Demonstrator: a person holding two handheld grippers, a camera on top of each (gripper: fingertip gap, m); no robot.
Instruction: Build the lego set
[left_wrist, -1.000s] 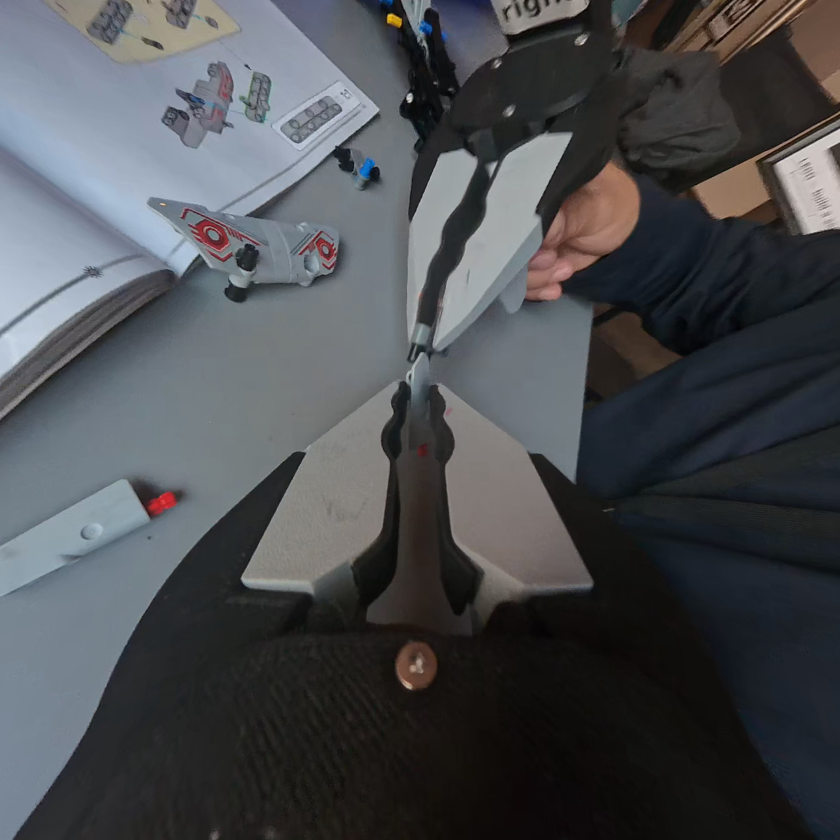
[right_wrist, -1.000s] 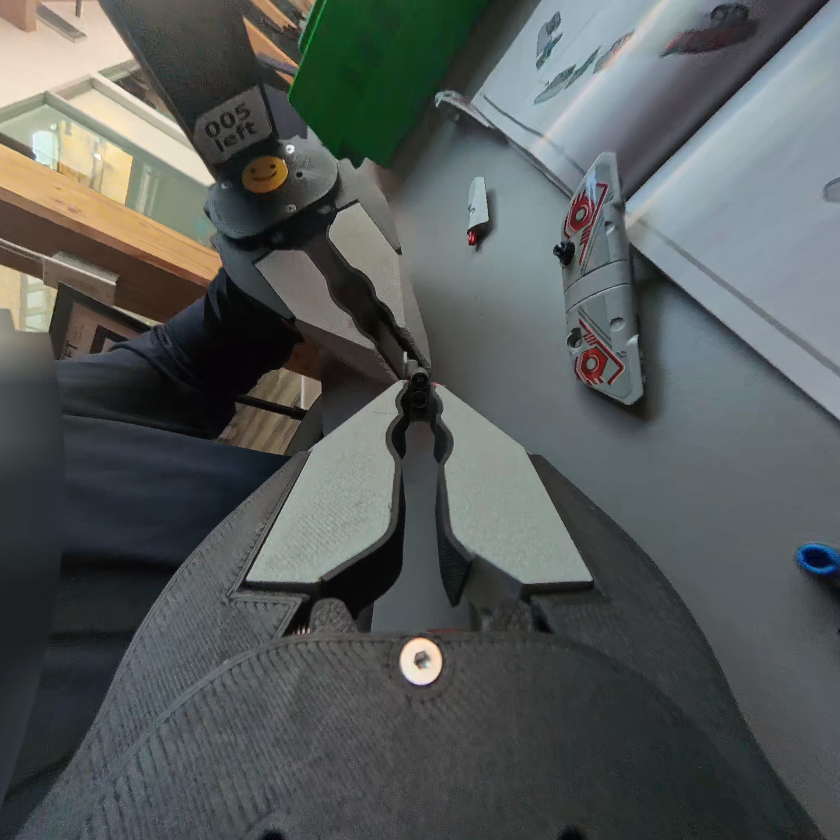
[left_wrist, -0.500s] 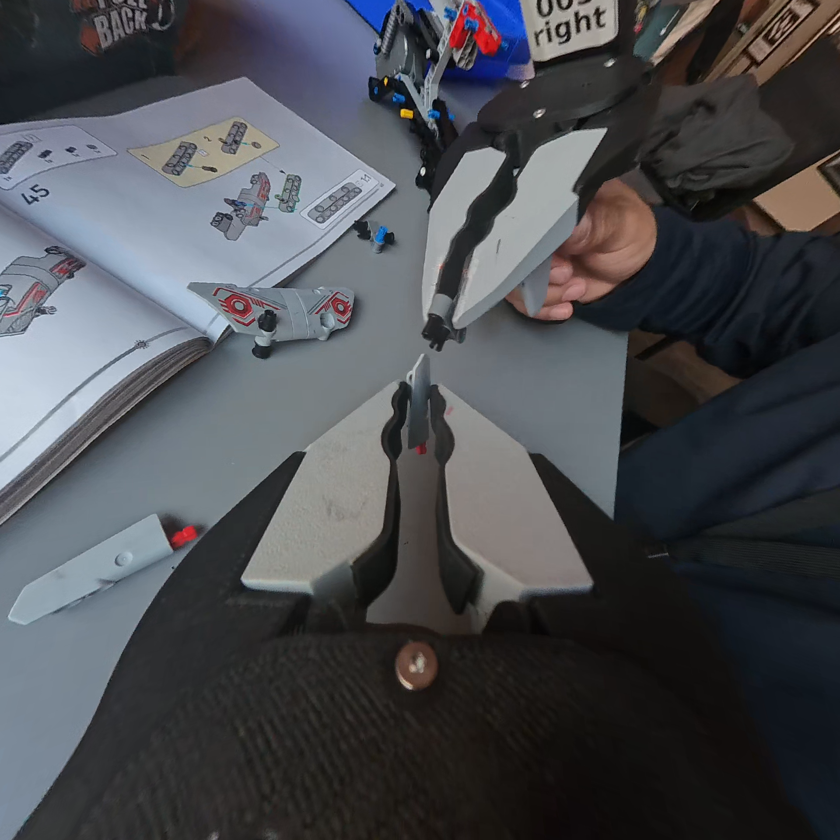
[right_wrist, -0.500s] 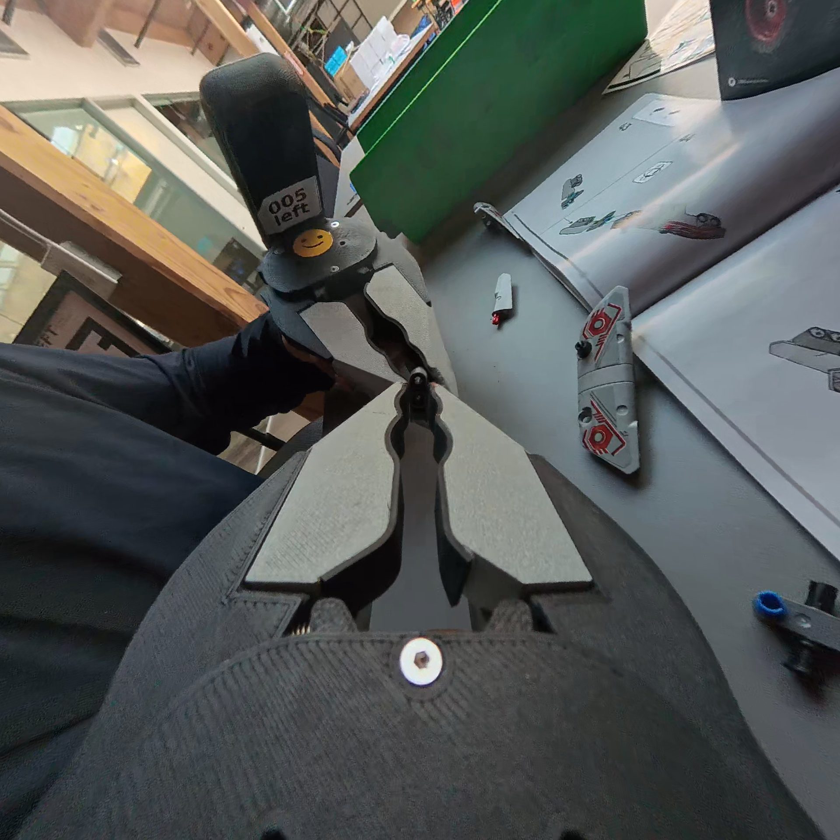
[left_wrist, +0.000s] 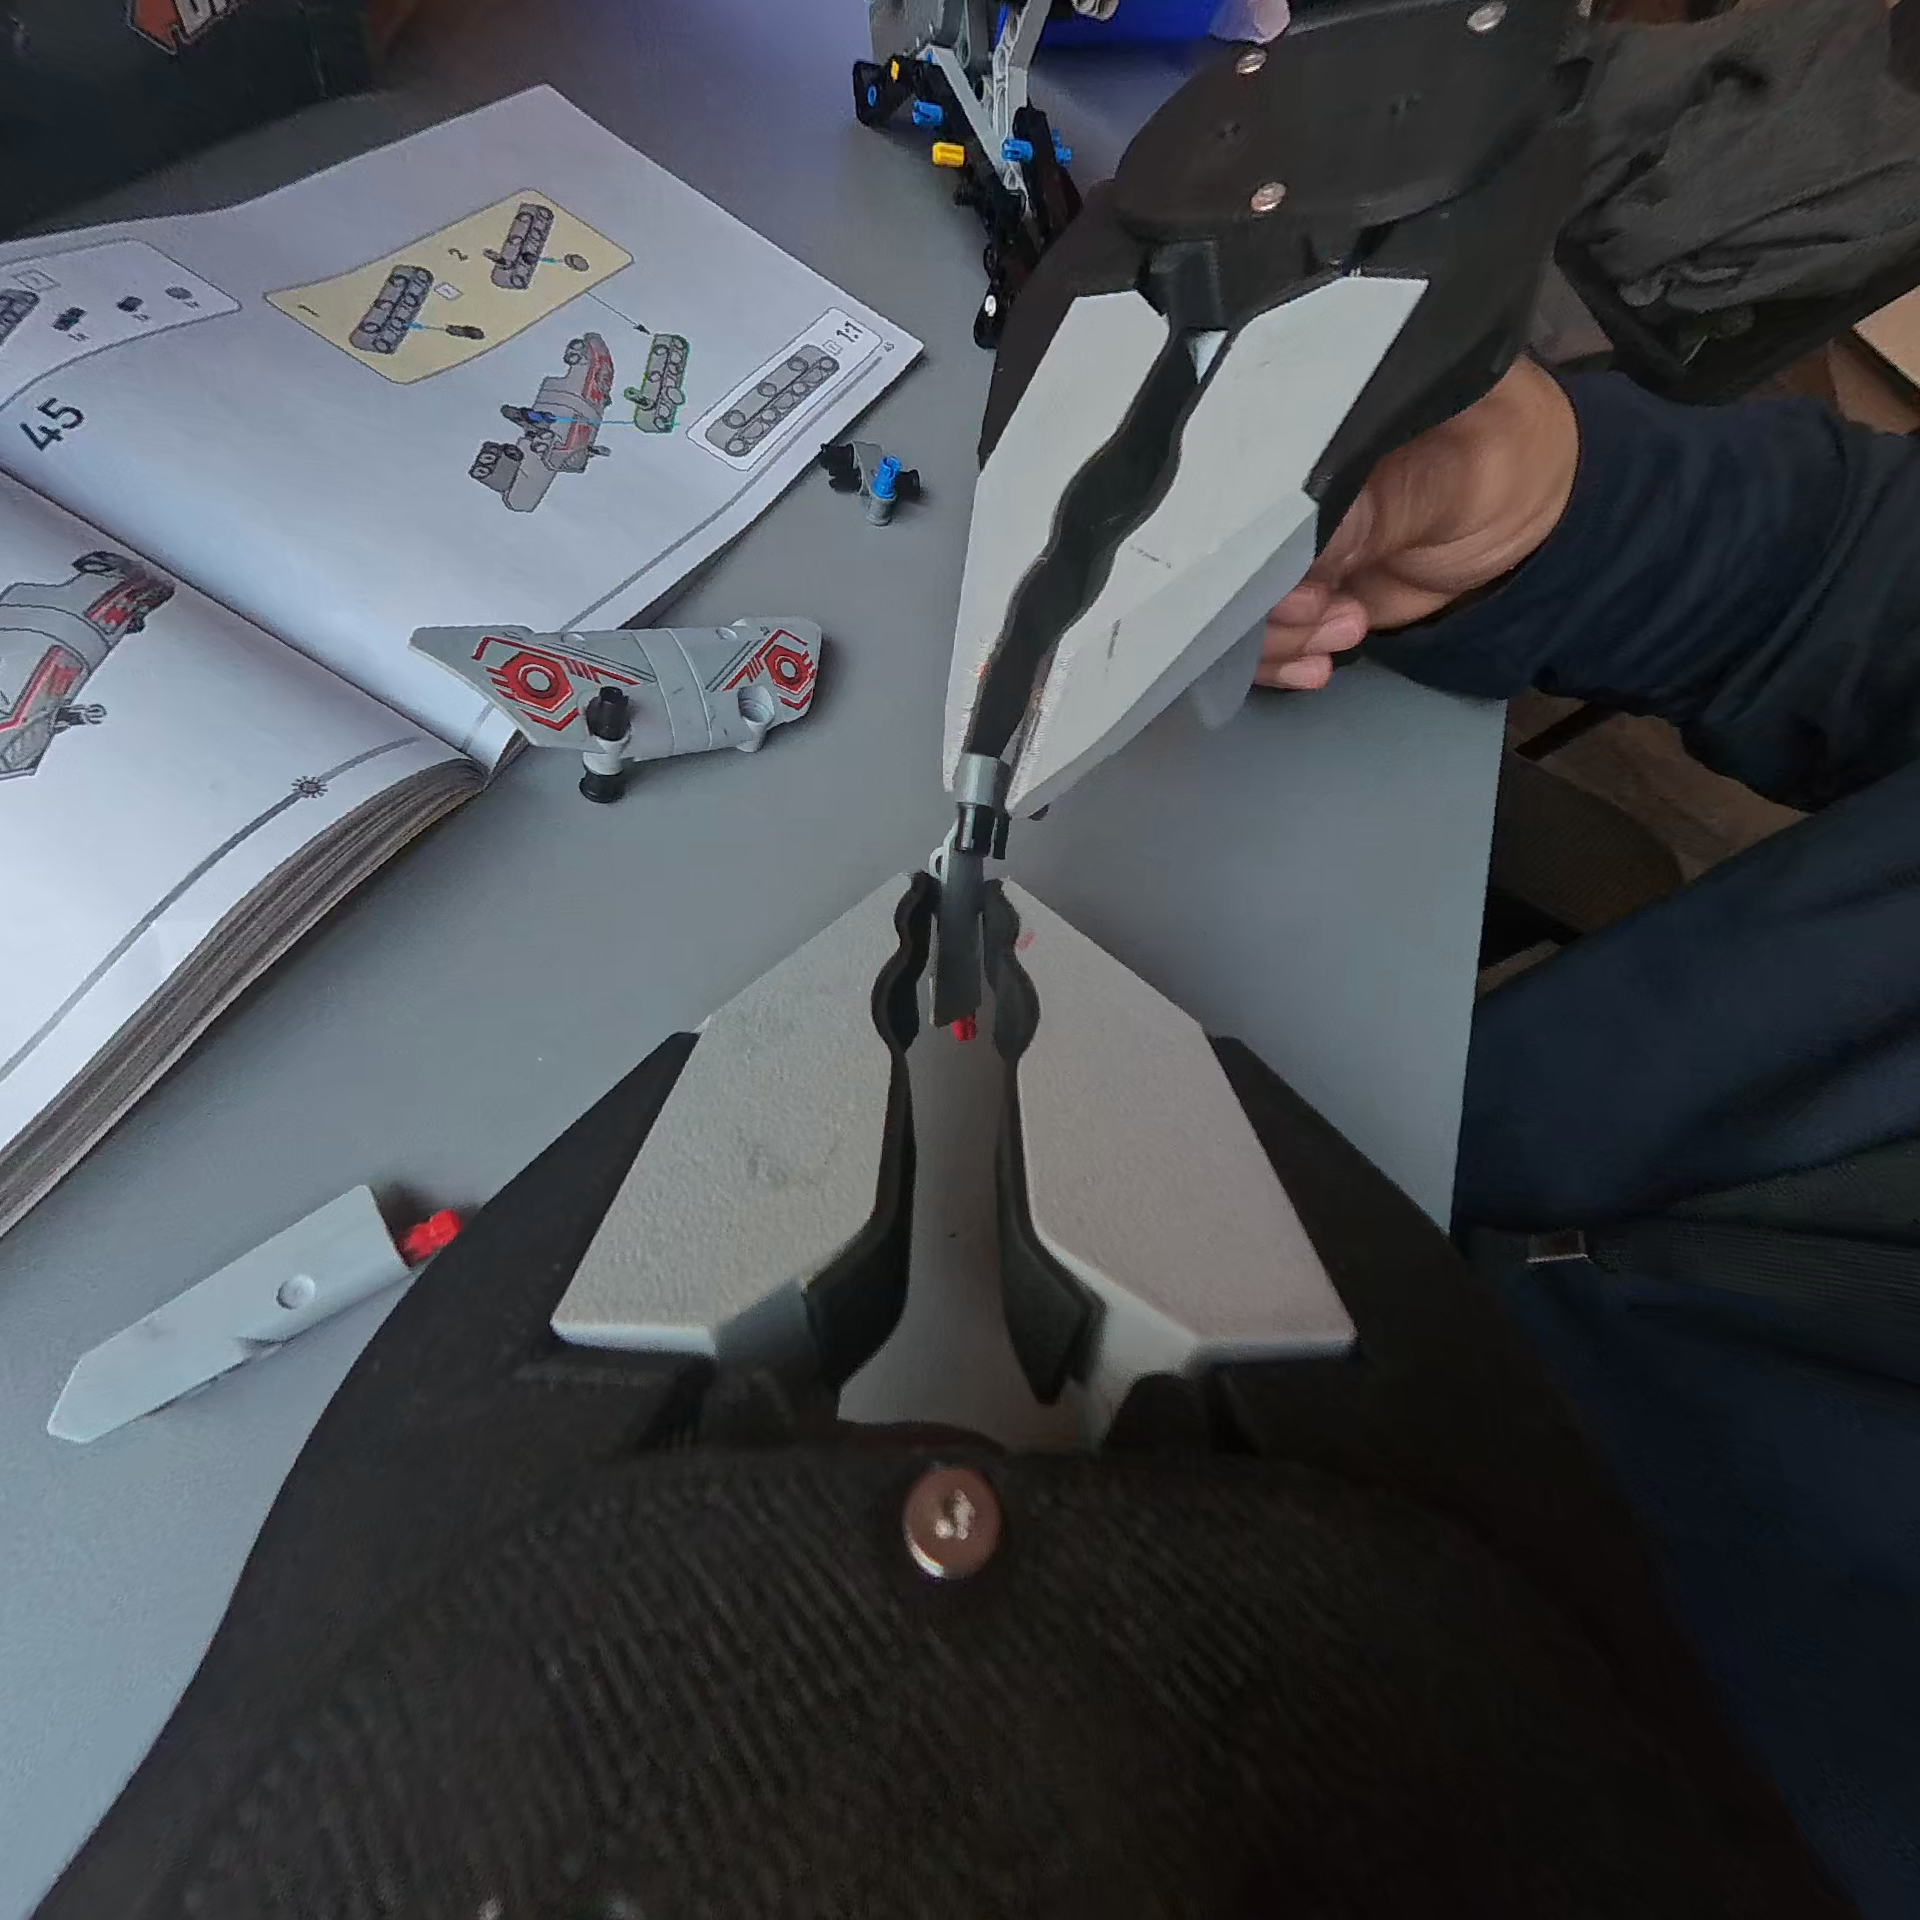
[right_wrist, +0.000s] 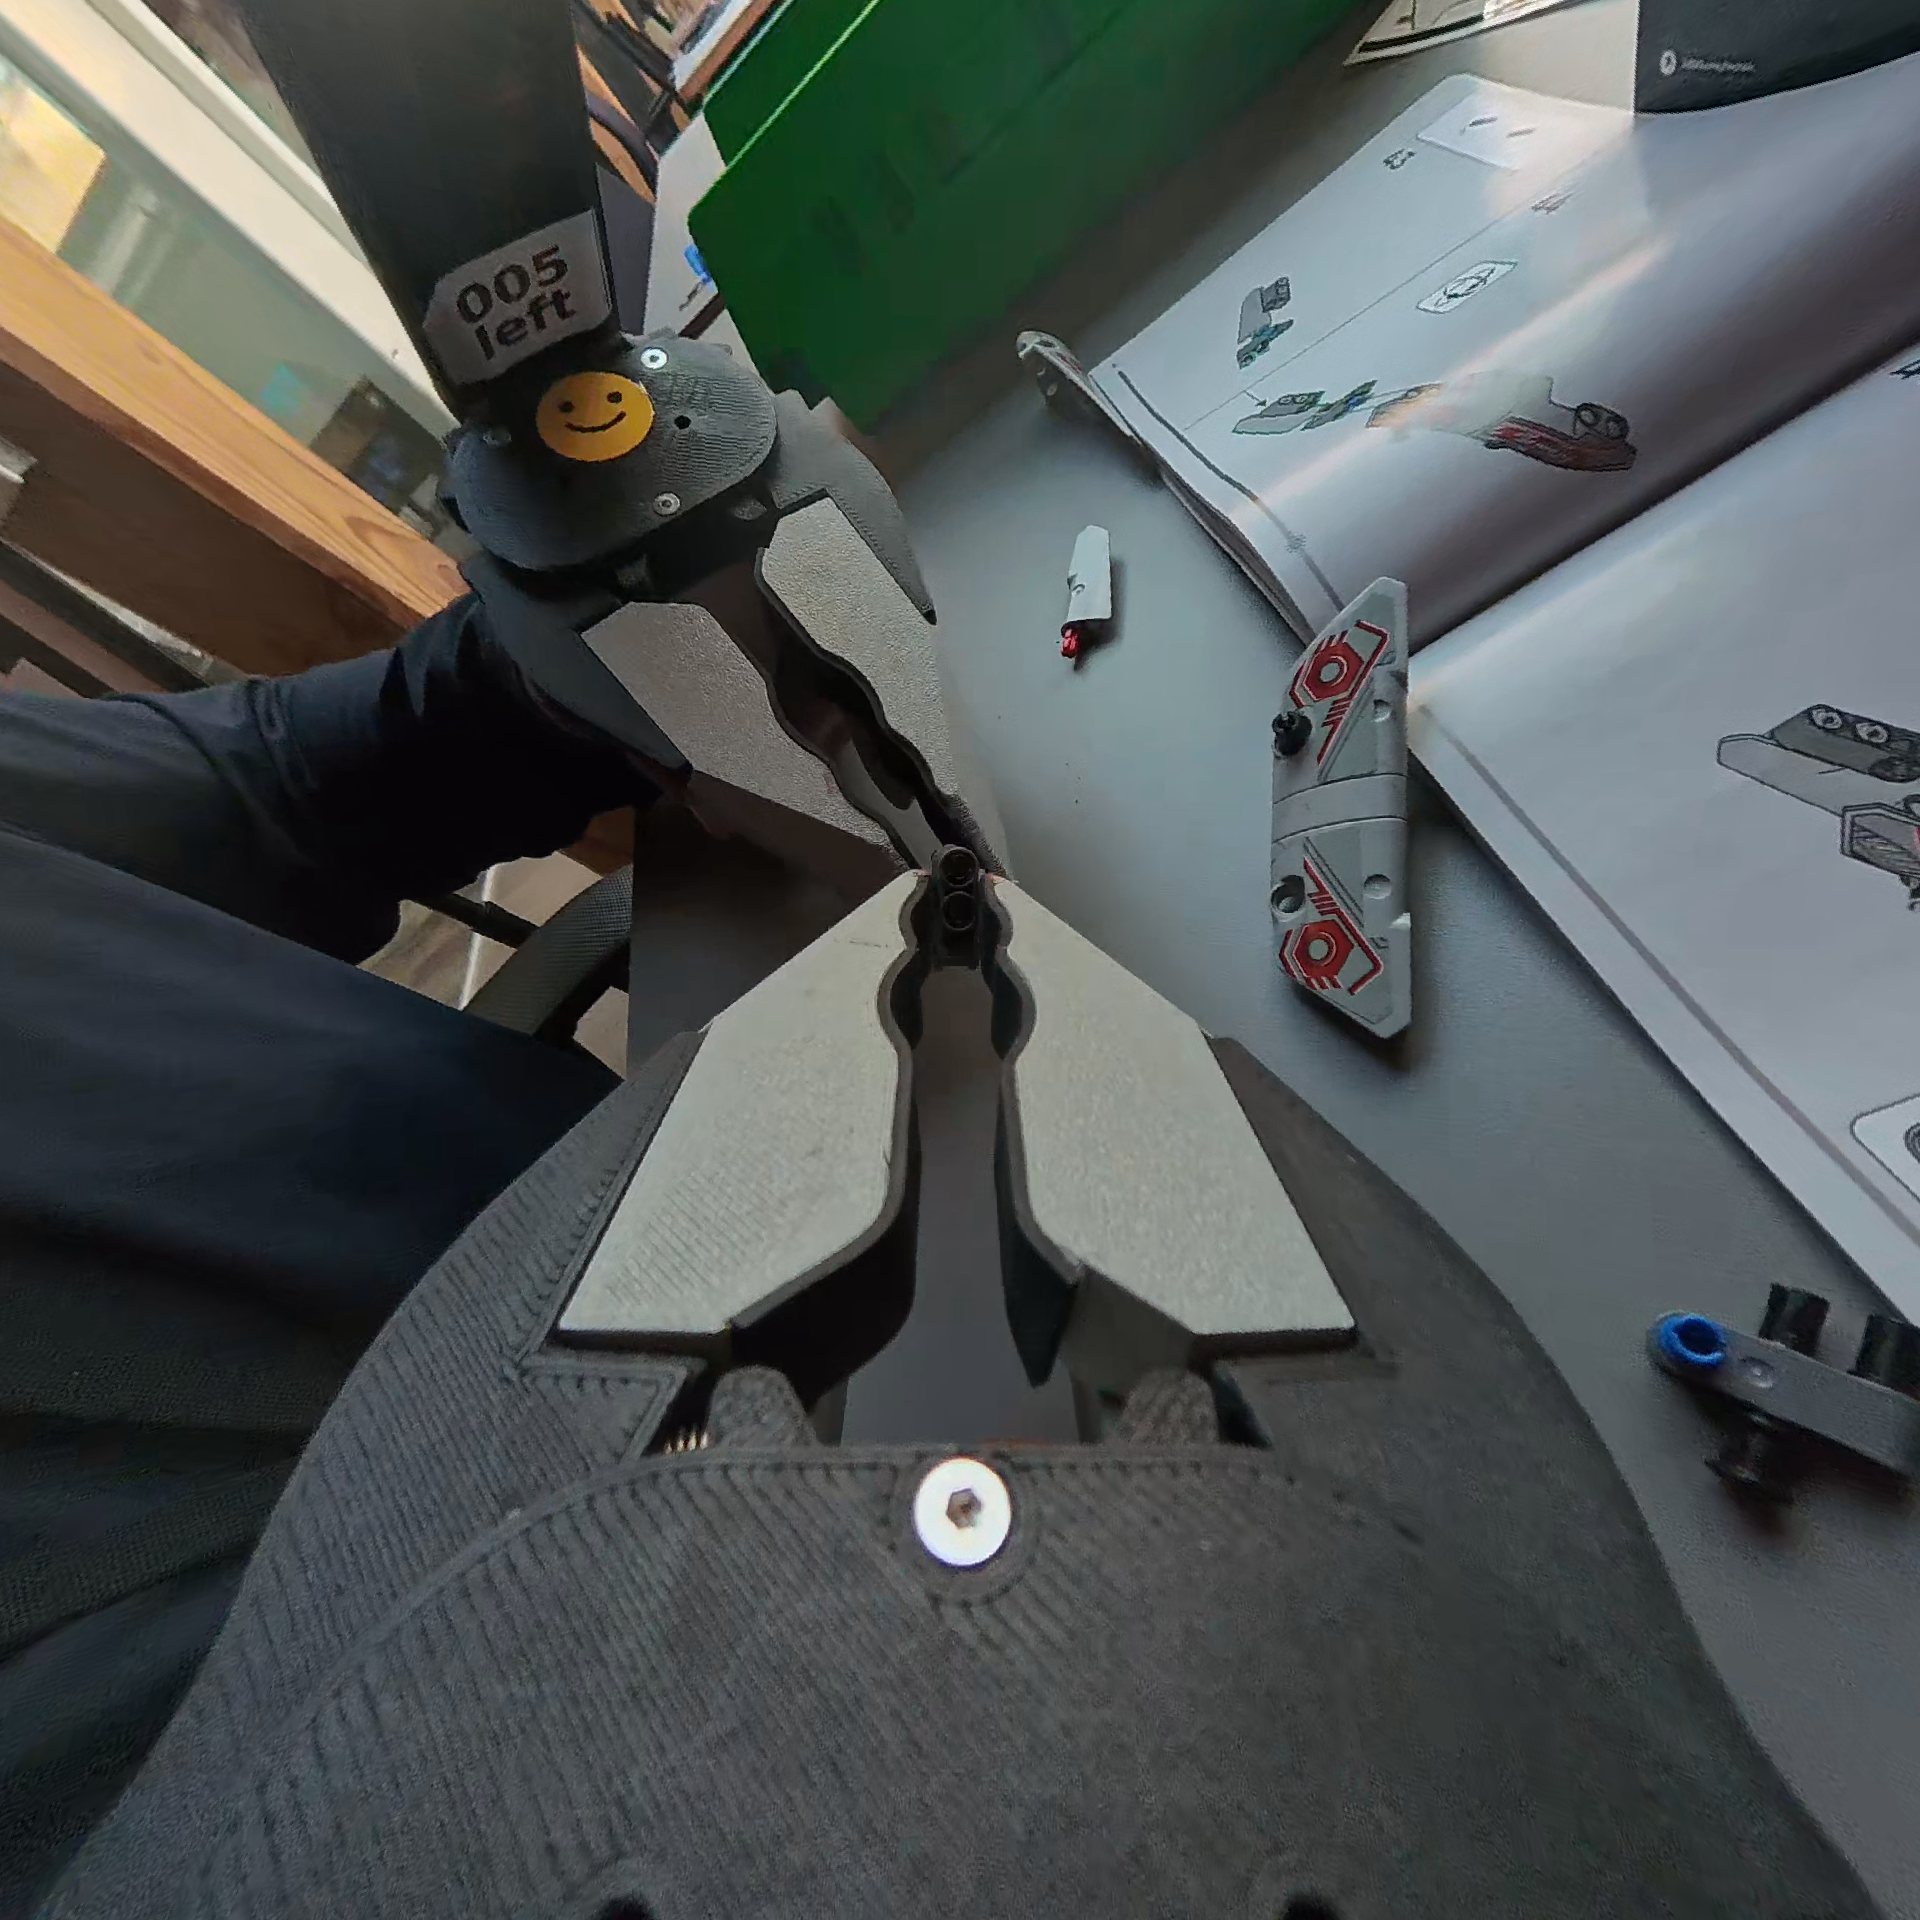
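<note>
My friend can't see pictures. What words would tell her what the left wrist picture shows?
Two grippers meet tip to tip above a grey table: the left gripper pinches a thin grey piece, the right gripper a small grey-and-black pin. An open instruction booklet and a red-patterned grey panel lie to the left.

Bare grey table (left_wrist: 644, 997) lay open between the grippers and the red-marked panel (left_wrist: 644, 681); the open manual (left_wrist: 312, 499) and a grey wedge piece (left_wrist: 223, 1314) blocked the left side.
</note>
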